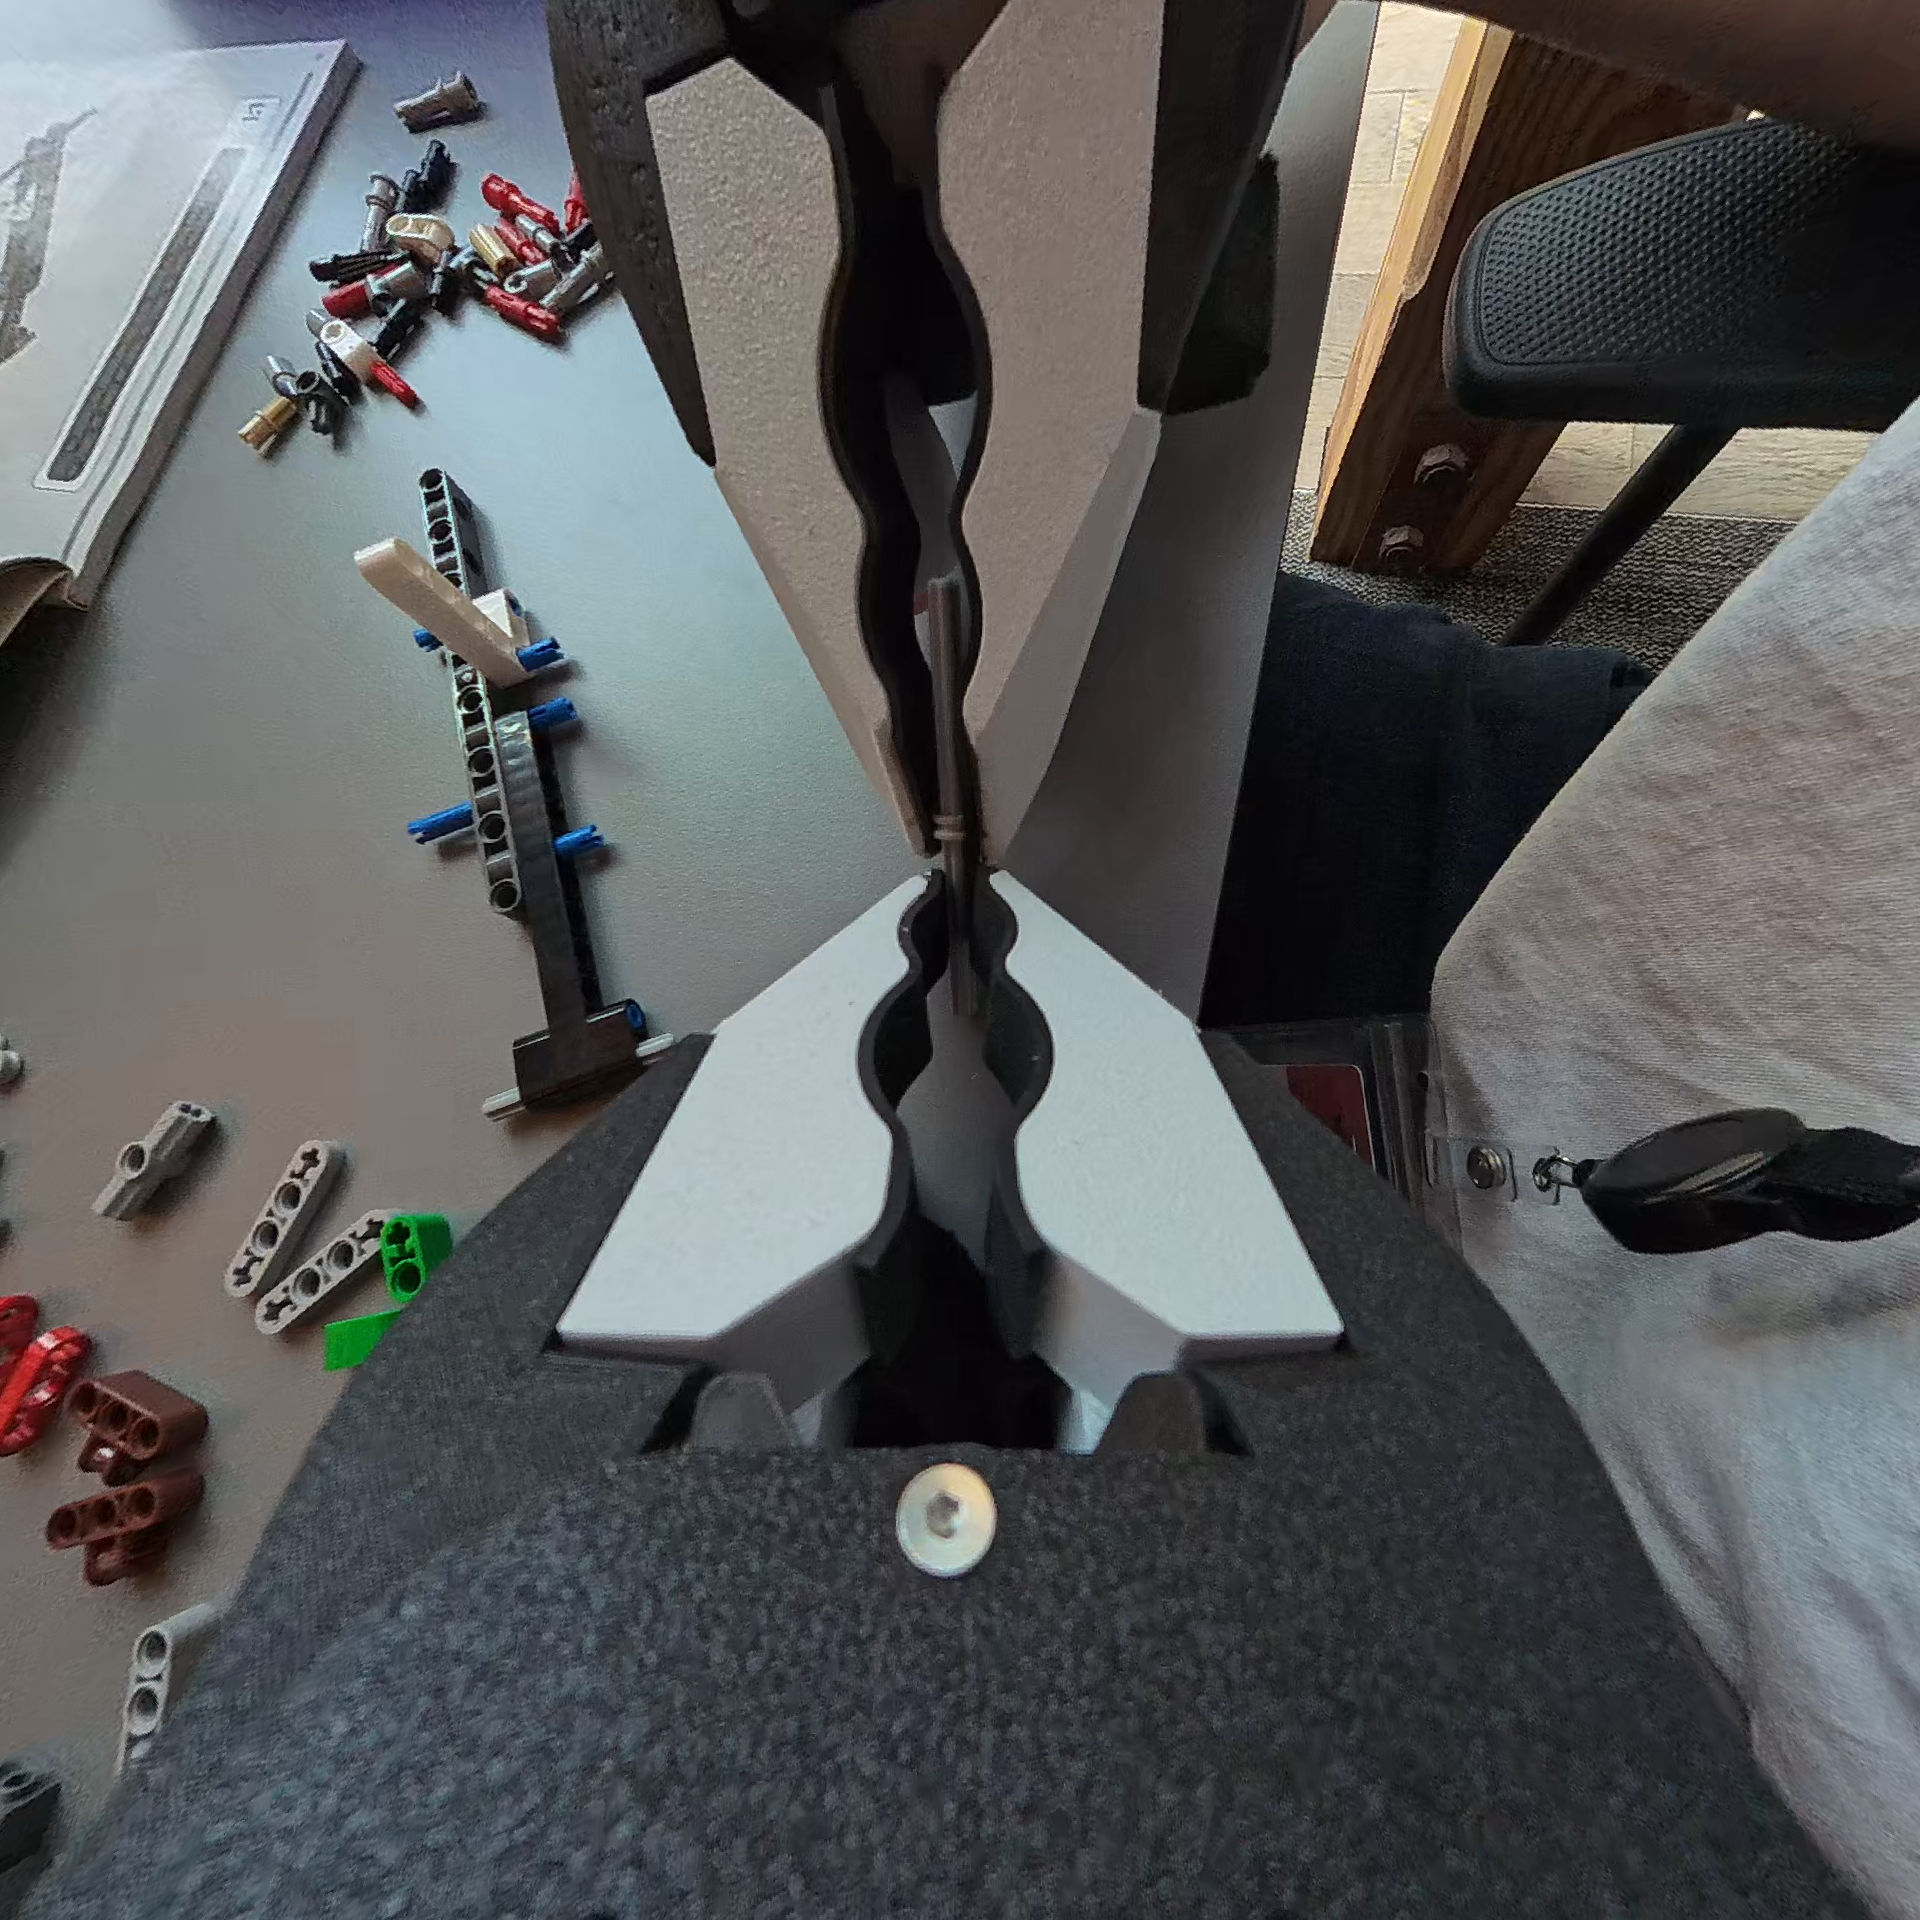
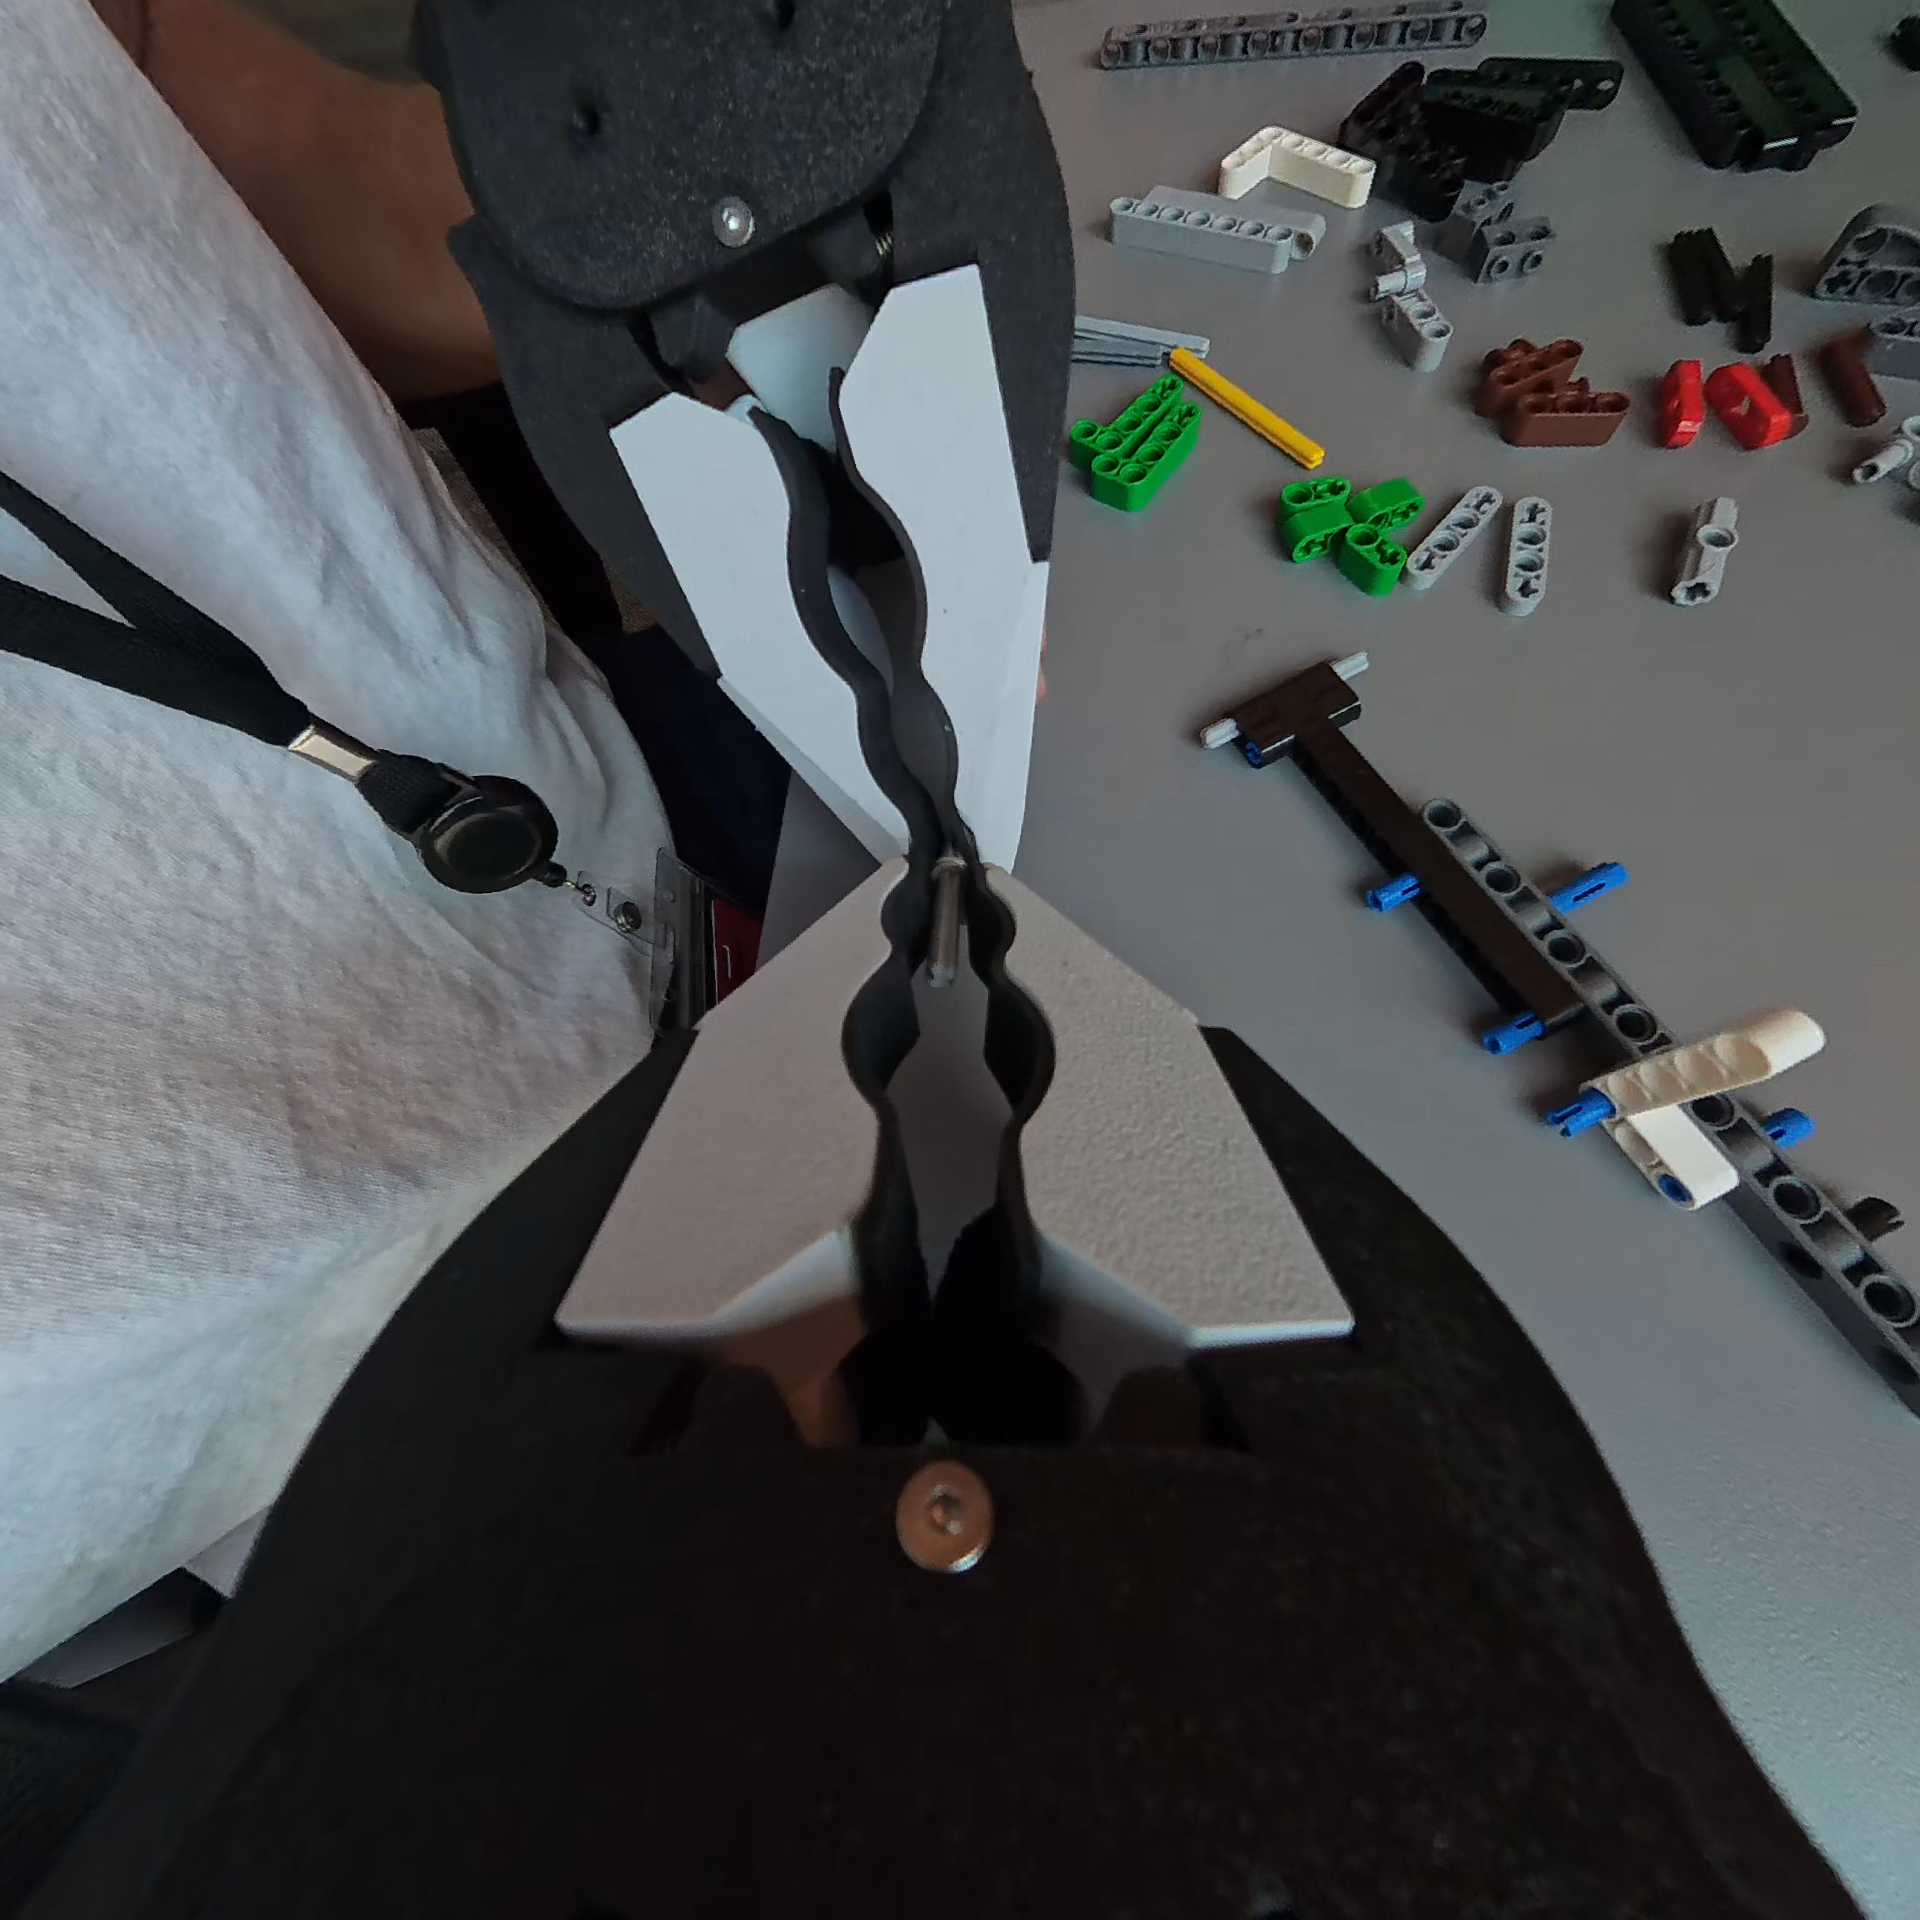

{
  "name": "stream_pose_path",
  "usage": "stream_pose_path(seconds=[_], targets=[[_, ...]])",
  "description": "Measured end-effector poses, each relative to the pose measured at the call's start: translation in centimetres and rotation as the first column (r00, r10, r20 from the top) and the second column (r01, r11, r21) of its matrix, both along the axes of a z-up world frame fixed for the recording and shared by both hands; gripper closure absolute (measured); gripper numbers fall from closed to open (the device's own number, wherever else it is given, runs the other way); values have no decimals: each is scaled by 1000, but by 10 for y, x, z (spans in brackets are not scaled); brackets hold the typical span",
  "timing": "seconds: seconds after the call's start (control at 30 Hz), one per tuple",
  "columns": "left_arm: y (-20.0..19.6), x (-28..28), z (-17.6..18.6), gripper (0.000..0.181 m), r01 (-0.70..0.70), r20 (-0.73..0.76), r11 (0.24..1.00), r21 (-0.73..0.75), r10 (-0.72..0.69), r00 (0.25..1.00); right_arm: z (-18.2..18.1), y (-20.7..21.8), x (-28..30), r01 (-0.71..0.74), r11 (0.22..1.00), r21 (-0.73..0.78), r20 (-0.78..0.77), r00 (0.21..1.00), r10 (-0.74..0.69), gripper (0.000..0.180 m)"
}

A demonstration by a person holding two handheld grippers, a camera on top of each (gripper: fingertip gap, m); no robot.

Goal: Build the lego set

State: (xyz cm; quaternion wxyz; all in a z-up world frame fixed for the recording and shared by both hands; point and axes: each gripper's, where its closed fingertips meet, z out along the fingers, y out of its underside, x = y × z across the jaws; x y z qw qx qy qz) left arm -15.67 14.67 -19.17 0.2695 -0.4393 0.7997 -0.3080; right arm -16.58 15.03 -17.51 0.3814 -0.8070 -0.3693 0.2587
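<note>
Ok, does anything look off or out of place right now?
One thing: the thin grey axle is pinched by both the left gripper and right gripper tip to tip, off the table edge, away from the long beam assembly. Loose parts lie sorted; nothing looks spilled or broken.

The two grippers are meeting tip to tip over the tabletop (image 2: 1195,831) edge, blocking each other. The long assembly (image 2: 1538,935) is lying just beside them; loose pieces (image 2: 1351,520) are crowding beyond it.
</note>
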Motion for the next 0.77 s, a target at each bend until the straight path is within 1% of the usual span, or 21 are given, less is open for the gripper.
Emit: stream_pose_path(seconds=[0.17, 0.37, 0.43, 0.5, 0.53, 0.57, 0.67, 0.73, 0.77], targets=[[0, 0, 0, 179, 1, -1, 1000, -2, -1, 1000, 0, 0, 0, -2, 1000, -6, -1, 1000, 2, 176], [0, 0, 0, 179, 0, 0, 1000, -1, 0, 1000, -1, 0, 0, 3, 1000, 27, 29, 1000, -3, 175], [0, 1, 2, 178, 0, 26, 1000, 6, -1, 1000, 3, 0, 0, 10, 1000, 26, 4, 1000, -10, 175], [1, 2, 12, 178, -4, 75, 999, -37, 7, 997, 15, -1, 0, 25, 999, 27, -84, 996, -23, 172], [4, 3, 15, 178, -26, 88, 998, -50, 30, 996, 23, -2, 2, 29, 999, 38, -119, 993, -24, 164], [6, 3, 16, 178, -41, 96, 998, -49, 45, 994, 32, -4, 7, 34, 998, 48, -138, 990, -28, 162], [8, 1, 17, 178, -53, 111, 998, -38, 57, 992, 62, 0, 33, 102, 985, 141, -141, 987, -82, 161], [11, -1, 23, 178, -81, 130, 994, -78, 91, 987, 80, 15, 55, 172, 958, 229, -113, 982, -149, 160], [12, -5, 28, 178, -94, 139, 990, -110, 109, 984, 84, 25, 65, 197, 946, 255, -70, 980, -186, 160]])
